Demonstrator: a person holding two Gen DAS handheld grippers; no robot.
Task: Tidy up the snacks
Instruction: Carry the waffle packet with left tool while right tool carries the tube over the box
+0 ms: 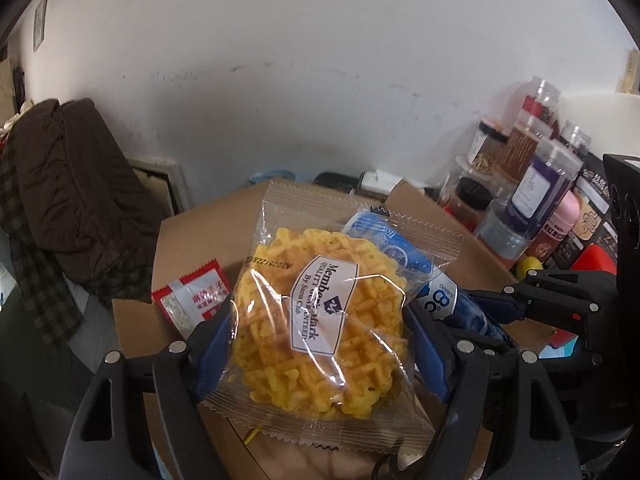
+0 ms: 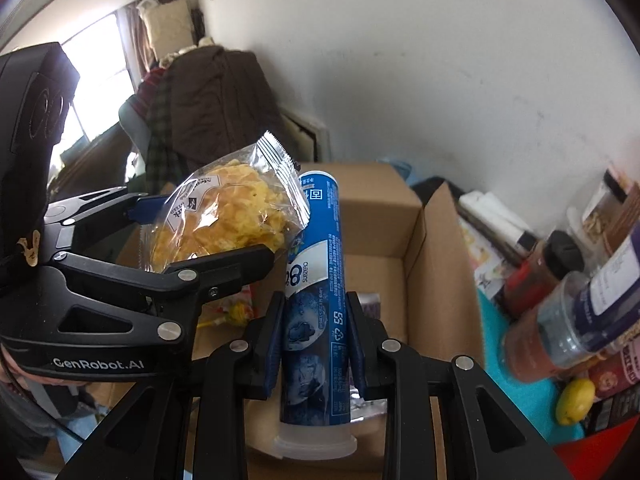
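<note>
With both hands full, I start from the left hand-held gripper (image 1: pixel 320 344): its blue pads (image 1: pixel 214 350) stand wide apart and press on the two sides of a clear snack packet (image 1: pixel 320 320) holding a yellow lattice cracker, so the packet is carried flat and face up, probably so the brittle cracker isn't crushed. The right hand-held gripper (image 2: pixel 316 344) is squeezed in as narrow as it goes on a blue tube (image 2: pixel 316 300), gripped low on its body with the white cap end toward the camera and the far end pointing ahead. Both snacks are up in the air, side by side and almost touching, over an open cardboard box (image 2: pixel 416 248), which I judge is where they are meant to go.

Further out, a small red sachet (image 1: pixel 192 300) lies on a cardboard flap just left of the packet. To the right, jars and bottles (image 1: pixel 536 188) crowd a table edge, with a small yellow round thing (image 2: pixel 576 400) near them that I can't identify. A dark coat (image 1: pixel 76 184) hangs at the left.

Most of the box floor is hidden behind the tube and the gripper fingers; I can make out something purple and shiny down there but not what it is. The bottles in the right view are blurred, and their labels are unreadable.
</note>
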